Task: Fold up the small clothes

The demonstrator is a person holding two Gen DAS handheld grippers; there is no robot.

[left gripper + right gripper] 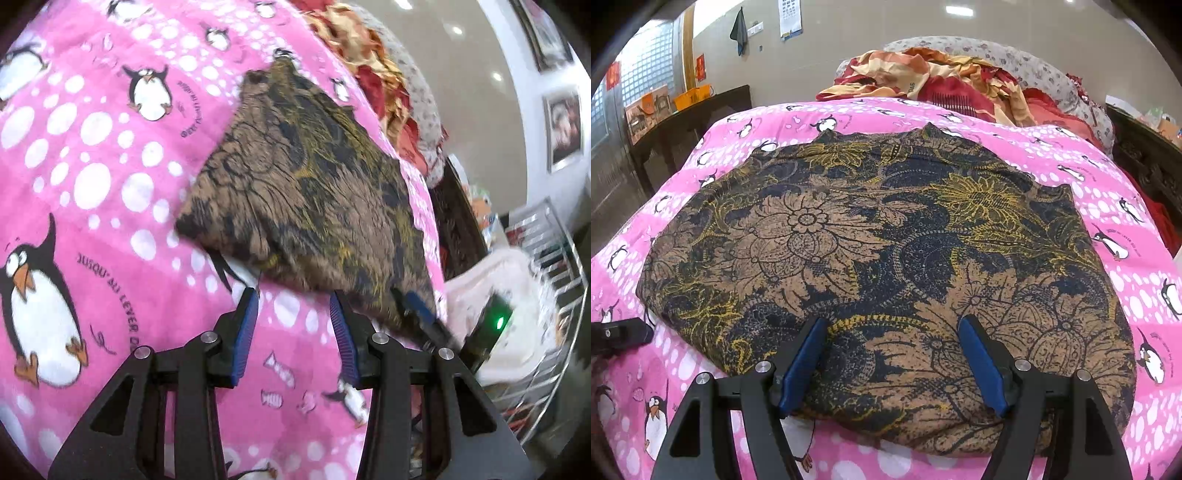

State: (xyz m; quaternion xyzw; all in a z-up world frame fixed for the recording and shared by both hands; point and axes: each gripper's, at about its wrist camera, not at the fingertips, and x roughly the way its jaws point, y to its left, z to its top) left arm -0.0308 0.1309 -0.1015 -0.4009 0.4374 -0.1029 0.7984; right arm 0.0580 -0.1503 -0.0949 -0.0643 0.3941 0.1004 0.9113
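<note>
Pink penguin-print bedding (pixel 1108 170) covers the bed where a brown, navy and yellow floral garment (pixel 879 251) lies spread flat, apparently already doubled along its near edge, which looks thick and rounded. From the right wrist view the garment's long axis runs side to side across the bed, its two pointed corners aimed at the far end, where a heap of crumpled red-and-cream clothes (pixel 923 81) and a grey flowered pillow (pixel 1015 59) rest well apart from it. The right gripper (pixel 892 325) hangs directly over the garment's near edge, blue pads (pixel 803 365) spread wide with cloth beneath but nothing pinched between them. The left gripper (pixel 293 299), likewise spread and empty, sits over bare bedding just beside the garment's corner; in its own view the cloth lies ahead and to the right, the nearest corner (pixel 225 254) just past its left pad, and the right gripper's dark body shows beyond the cloth's lower right edge. Judged from this, the right gripper is the nearer to a hold, needing only to descend and close on the edge below. Nothing lies on the garment itself; a wire rack (pixel 554 295) and a dark wooden bed frame (pixel 458 221) stand off to the side, clear of any fold.
</note>
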